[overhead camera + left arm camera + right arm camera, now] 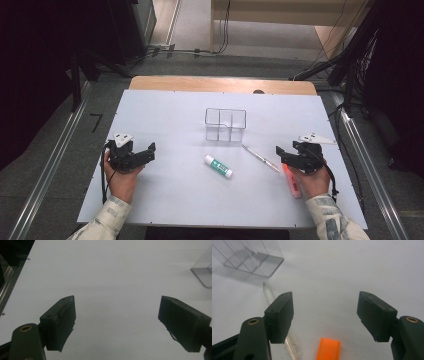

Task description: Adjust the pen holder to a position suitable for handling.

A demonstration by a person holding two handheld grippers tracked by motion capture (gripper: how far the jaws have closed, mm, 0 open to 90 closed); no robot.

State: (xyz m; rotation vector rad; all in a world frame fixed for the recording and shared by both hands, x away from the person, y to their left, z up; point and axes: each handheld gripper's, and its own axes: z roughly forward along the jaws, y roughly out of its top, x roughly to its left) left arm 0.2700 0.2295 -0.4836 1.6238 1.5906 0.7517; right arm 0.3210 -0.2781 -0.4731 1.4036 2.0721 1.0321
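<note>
I hold both the left gripper (145,152) and the right gripper (282,152) spread and empty, the orange marker (293,182) lies under my right one, and the clear organizer (225,124) has nothing inside yet.

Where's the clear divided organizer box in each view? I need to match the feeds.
High view: the clear organizer box stands mid-table, beyond the glue stick.
Left gripper view: one corner of the clear organizer box cuts in at the right edge, past the open left tool.
Right gripper view: the clear organizer box sits top left, beyond the open right tool.
Shared landmark: the white table sheet.
</note>
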